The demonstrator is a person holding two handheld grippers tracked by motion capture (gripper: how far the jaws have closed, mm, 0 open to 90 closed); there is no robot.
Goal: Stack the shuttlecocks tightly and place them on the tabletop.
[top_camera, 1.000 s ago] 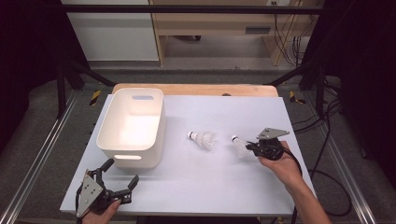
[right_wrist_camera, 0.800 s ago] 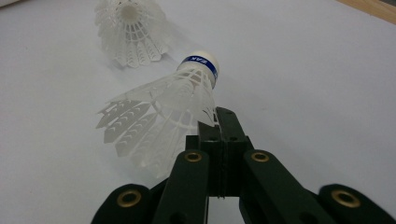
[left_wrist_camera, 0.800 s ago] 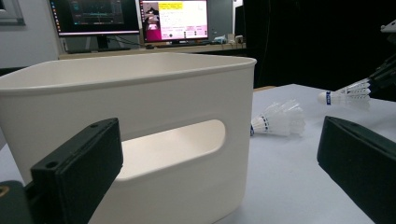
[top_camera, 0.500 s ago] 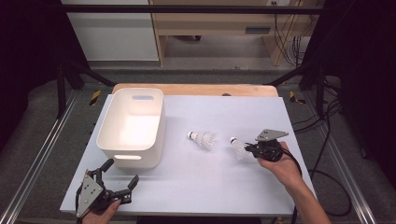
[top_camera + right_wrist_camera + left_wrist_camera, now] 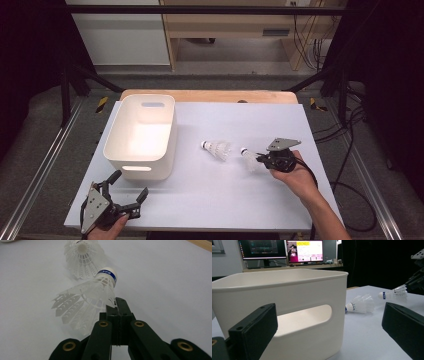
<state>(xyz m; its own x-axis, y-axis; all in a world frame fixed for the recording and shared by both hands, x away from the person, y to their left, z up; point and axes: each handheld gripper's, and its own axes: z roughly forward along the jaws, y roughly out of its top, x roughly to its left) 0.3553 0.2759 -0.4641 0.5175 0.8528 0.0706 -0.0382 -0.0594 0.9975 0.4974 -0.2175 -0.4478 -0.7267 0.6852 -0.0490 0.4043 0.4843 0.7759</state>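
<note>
1. Right gripper view shows the held shuttlecock (image 5: 100,290): the right gripper (image 5: 119,305) is clenched on the rim of its white plastic skirt, and the cork with the blue band points away from the jaws.
2. In the high view this shuttlecock (image 5: 247,157) is near the table's (image 5: 300,115) right side, and I judge it is just above the surface.
3. It looks very light, and the thin skirt probably bends easily; a thin-edge grip may let it swing or slip. The firmer cork looks a safer place to hold.
4. A second shuttlecock (image 5: 216,148) lies just beside it, toward the white plastic bin (image 5: 141,165).
5. The left gripper (image 5: 122,192) rests with released jaws near the table's front edge, in front of the bin.
6. Between the shuttlecocks and the bin the table is free, so the way there seems open.
</note>
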